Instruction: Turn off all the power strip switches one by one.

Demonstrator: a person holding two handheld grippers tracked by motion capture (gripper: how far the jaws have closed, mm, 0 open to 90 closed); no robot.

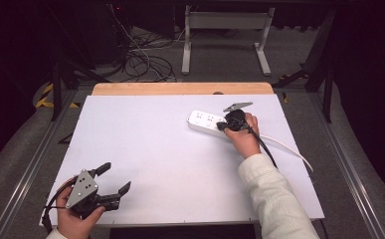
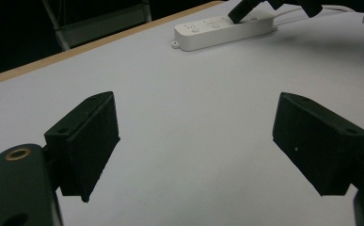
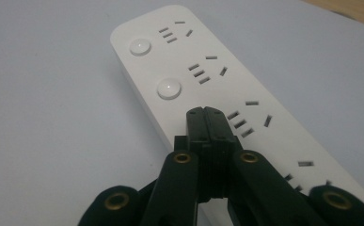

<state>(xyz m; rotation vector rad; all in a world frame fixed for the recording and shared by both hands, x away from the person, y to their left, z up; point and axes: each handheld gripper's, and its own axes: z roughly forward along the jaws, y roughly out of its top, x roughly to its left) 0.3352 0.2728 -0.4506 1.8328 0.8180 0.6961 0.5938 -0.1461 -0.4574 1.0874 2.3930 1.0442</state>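
**Closed jaws press down on a power strip's switch row**

A person's right gripper, its two black jaws shut flat against each other with nothing between them, bears tip-first on the long white plastic power strip lying toward two o'clock on the pale grey table. In the right gripper view the joined tips rest on the strip's top face just below the second round white push-button, with a first button farther along the row toward the strip's far end at eleven o'clock. Holding the jaws together makes a single blunt point, which suits poking a switch better than an open pair would; the button under the tips cannot be made out, so whether one is being pressed is a judgement. The right hand wraps the tool from the five o'clock side, wrist bent down, cream-sleeved forearm running back to the table's near edge. The strip's white cord trails off toward four o'clock.

The left gripper waits well apart at seven o'clock, jaws spread wide and empty, held low in the left hand near the table's front edge. Its own view looks across bare table to the strip at one o'clock.
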